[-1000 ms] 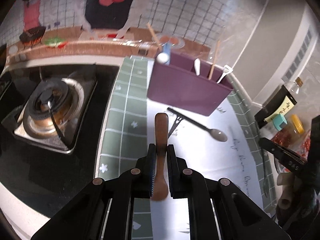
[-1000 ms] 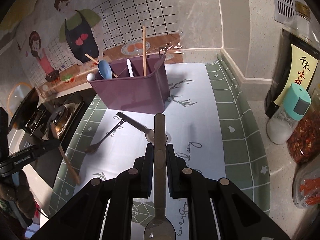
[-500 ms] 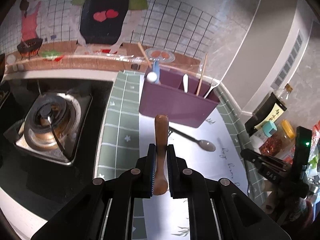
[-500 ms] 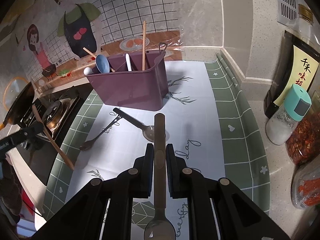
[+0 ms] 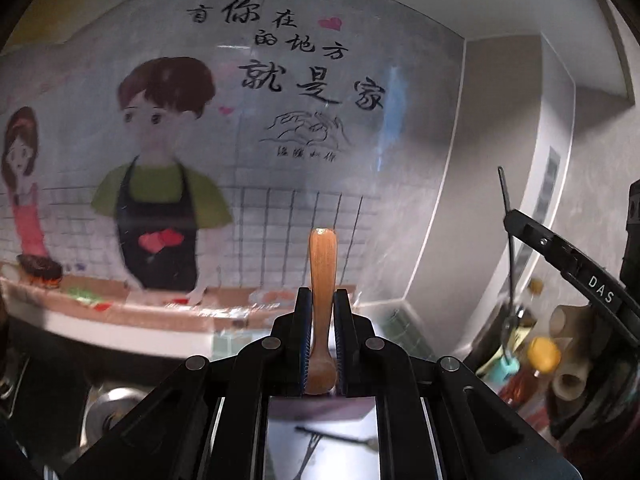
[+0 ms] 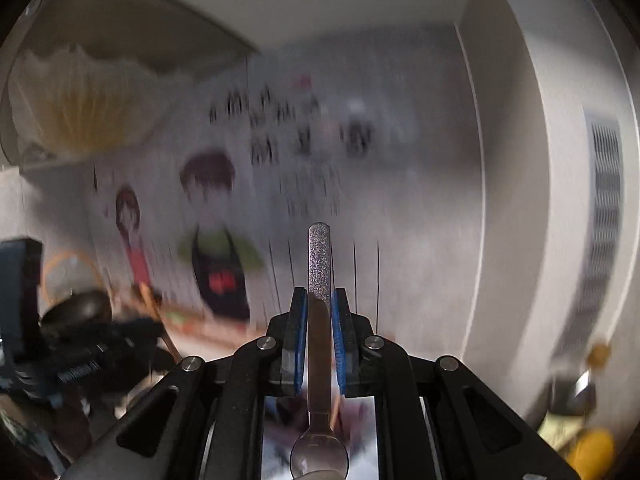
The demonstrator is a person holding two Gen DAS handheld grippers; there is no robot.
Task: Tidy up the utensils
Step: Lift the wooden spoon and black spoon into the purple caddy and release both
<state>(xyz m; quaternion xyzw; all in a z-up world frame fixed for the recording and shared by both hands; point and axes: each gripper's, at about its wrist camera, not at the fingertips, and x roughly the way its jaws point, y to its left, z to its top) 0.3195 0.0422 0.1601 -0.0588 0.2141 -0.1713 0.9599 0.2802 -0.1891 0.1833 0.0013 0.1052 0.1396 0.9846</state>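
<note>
Cartoon-decorated wall tiles (image 5: pixel 304 120) fill both views. Left gripper (image 5: pixel 322 312) clamps a brown wooden spoon (image 5: pixel 321 280); right gripper (image 6: pixel 319 312) clamps a speckled-handled metal spoon (image 6: pixel 319 320).

Wooden spoon (image 5: pixel 322 280) and metal spoon (image 6: pixel 319 320) (both handle-up).

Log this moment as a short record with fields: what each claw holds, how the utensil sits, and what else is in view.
left claw: shut on the brown wooden spoon
wooden spoon pose: handle points forward past the fingertips, bowl end back between the fingers
right claw: shut on the silver metal spoon
metal spoon pose: textured handle forward, bowl back toward the camera
cameras face: the cartoon wall mural of a boy in a black apron
counter: only a sliver shows below the left claw, with a dark fork lying there
image quality: right wrist view motion-blurred
</note>
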